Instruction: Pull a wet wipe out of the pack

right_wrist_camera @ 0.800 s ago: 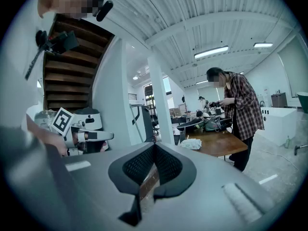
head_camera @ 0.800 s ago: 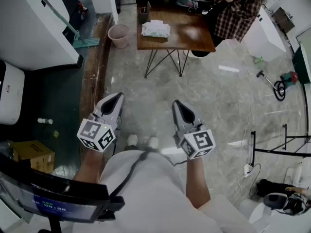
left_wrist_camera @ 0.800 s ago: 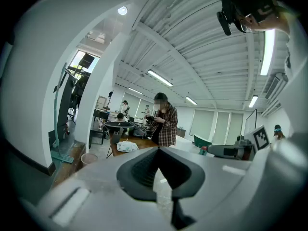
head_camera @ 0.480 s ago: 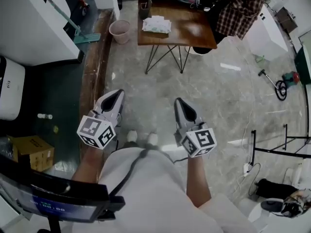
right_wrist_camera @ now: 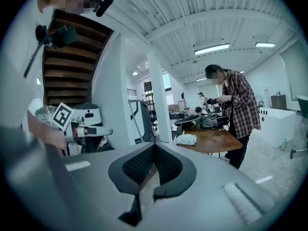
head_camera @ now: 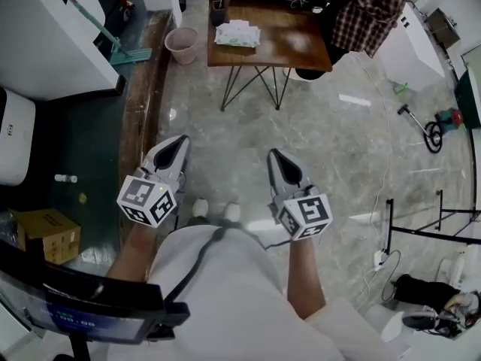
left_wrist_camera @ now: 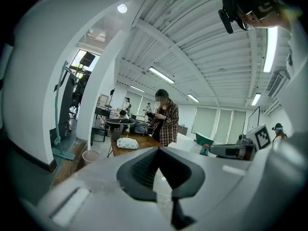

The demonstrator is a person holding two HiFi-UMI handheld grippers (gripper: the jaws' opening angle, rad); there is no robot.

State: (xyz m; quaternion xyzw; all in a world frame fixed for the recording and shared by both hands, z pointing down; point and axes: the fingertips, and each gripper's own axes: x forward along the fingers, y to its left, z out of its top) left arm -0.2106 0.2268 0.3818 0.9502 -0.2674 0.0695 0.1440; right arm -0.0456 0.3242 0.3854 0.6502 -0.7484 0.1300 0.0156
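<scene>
A white wet wipe pack (head_camera: 237, 34) lies on a brown wooden table (head_camera: 293, 47) far ahead; it also shows as a small white pack (left_wrist_camera: 127, 143) in the left gripper view and as the pack (right_wrist_camera: 186, 139) in the right gripper view. My left gripper (head_camera: 180, 143) and right gripper (head_camera: 273, 156) are held side by side in front of my body, well short of the table. Both are shut, tips together, with nothing between them. Each points roughly level toward the table.
A person in a plaid shirt (head_camera: 368, 13) stands at the table's far right. A pink bin (head_camera: 182, 45) sits left of the table, with a mop (head_camera: 113, 51) beside it. A cardboard box (head_camera: 45, 234) lies at left. Cables and a black stand (head_camera: 428, 216) are at right.
The view has shifted slightly toward the table; both grippers keep their place before my body, shut as before.
</scene>
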